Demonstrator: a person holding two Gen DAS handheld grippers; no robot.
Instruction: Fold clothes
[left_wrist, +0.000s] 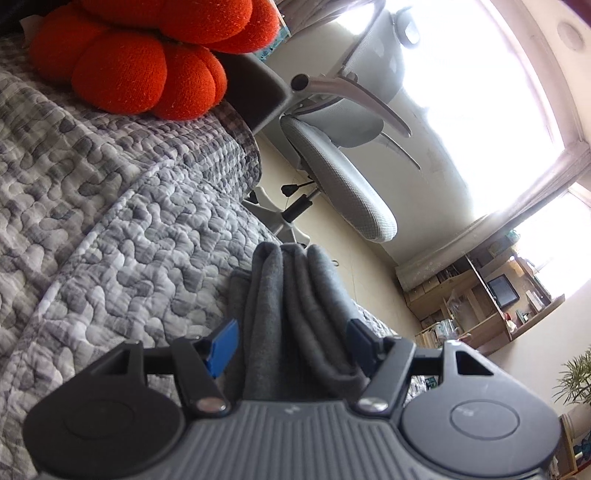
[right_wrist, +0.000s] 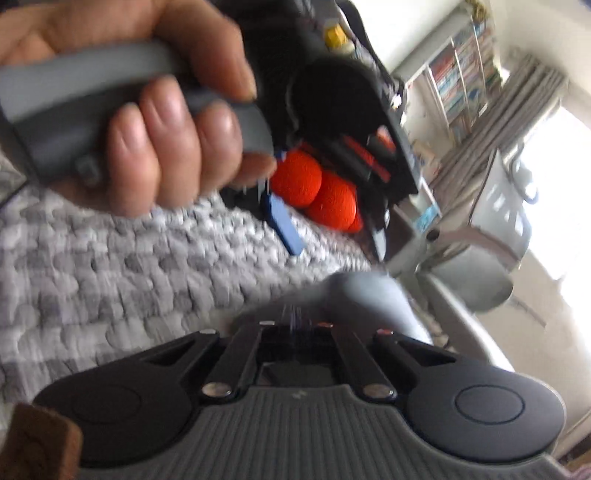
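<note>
- The left gripper (left_wrist: 291, 345) has a thick bundle of folded grey cloth (left_wrist: 295, 314) between its blue pads (left_wrist: 222, 347). The folds fill the whole gap from one pad to the other, so it's grasping the cloth, with the jaws standing fairly wide because the bundle is bulky.
- The cloth sticks out past the fingertips in several upright folds, and it's at the edge of the bed, right over the grey quilt (left_wrist: 122, 221).
- The right gripper (right_wrist: 293, 323) is clenched all the way. Its linkage arms are drawn in together and there's nothing visible in the jaws, though that view is pretty blurry at the tips.
- Right in front of the right gripper, the person's hand (right_wrist: 147, 129) is wrapped around the grey handle of the left gripper, one of its blue pads (right_wrist: 282, 223) poking out below the knuckles.
- Further out on the quilt sits a big orange knotted cushion (left_wrist: 147, 59), up near the far end of the bed.
- Beside the bed there's a grey office chair (left_wrist: 343, 166) on the pale floor, with a bright window behind it.
- A brown sleeve cuff (right_wrist: 37, 439) shows at the bottom left corner of the right wrist view.
</note>
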